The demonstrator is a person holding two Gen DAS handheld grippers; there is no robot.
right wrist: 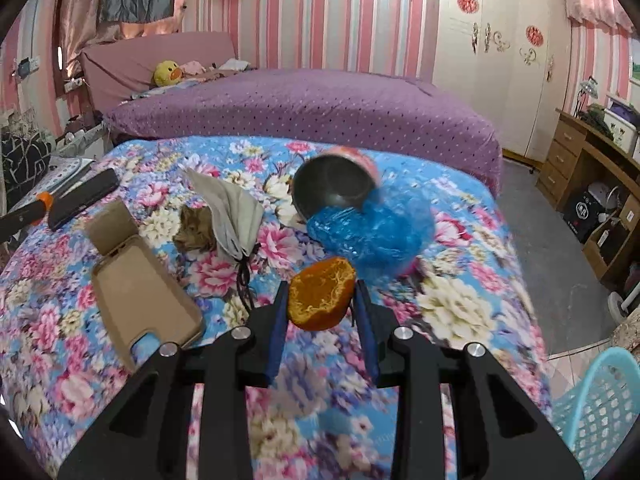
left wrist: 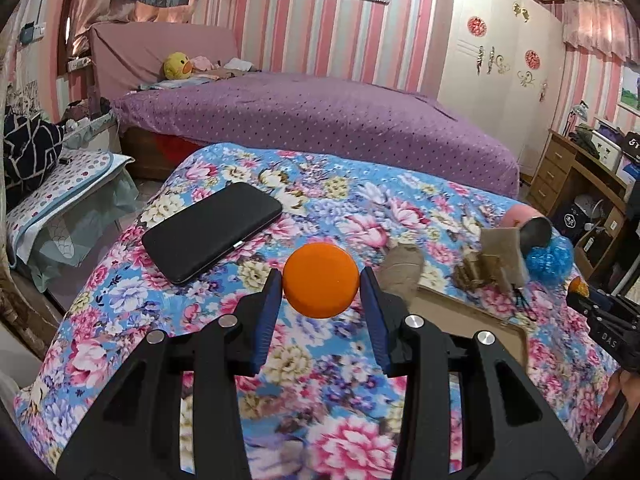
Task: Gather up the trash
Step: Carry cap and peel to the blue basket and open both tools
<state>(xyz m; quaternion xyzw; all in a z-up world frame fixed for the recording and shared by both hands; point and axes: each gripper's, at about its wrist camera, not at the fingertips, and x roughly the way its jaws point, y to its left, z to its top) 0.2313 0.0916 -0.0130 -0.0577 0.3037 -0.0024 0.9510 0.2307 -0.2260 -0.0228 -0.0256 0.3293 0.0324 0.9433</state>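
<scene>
Both pieces of orange peel gripped and clear of the bedspread (left wrist: 224, 208): left gripper (left wrist: 321, 280) partly closed on a smooth orange peel dome (left wrist: 320, 280), pads pressing at its 3 and 9 o'clock; right gripper (right wrist: 321, 298) likewise closed partway on a peel half (right wrist: 321, 294), pithy inside facing the camera. Best handled by keeping the squeeze steady, not harder, since peel is thin and likely to fold or slip out sideways; carrying level and slow, then releasing only once above a bin. Likely destination: the turquoise basket (right wrist: 600, 400) at 4 o'clock in the right view, off the edge of the bed, though whether it is the bin cannot be told for sure. More to pick up or steer round on the bedspread: a black phone (left wrist: 212, 236) at 10 o'clock of the left gripper, a tan phone case (right wrist: 140, 300) at 9 o'clock of the right one, a folded grey cloth (right wrist: 232, 216) with a crumpled brown scrap (right wrist: 196, 232) beside it at 11 o'clock, and a tipped metal bowl (right wrist: 332, 188) touching a blue plastic bag (right wrist: 372, 236) at 12 to 1 o'clock. Bowl and bag straight ahead of the right gripper, so worth swinging rightward around them rather than over, with elbows kept apart to avoid knocking one gripper into the other.
</scene>
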